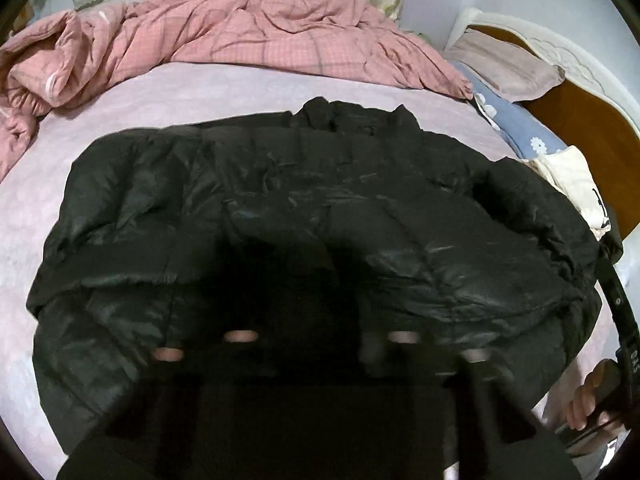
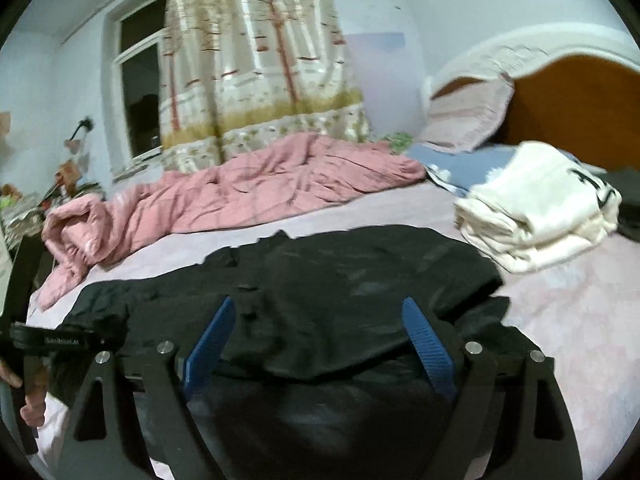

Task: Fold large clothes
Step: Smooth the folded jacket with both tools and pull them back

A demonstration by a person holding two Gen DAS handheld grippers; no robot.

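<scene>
A large black puffer jacket lies spread across the pale pink bed sheet, collar toward the far side. It also shows in the right wrist view. My left gripper sits low over the jacket's near hem, but its fingers are lost in dark blur against the black fabric. My right gripper is open, its blue-padded fingers wide apart, hovering just above the jacket's near edge with nothing between them. The right gripper's body shows at the right edge of the left wrist view.
A crumpled pink quilt lies along the far side of the bed. A folded white garment sits at the right near the blue flowered pillow and wooden headboard. Curtain and window are behind.
</scene>
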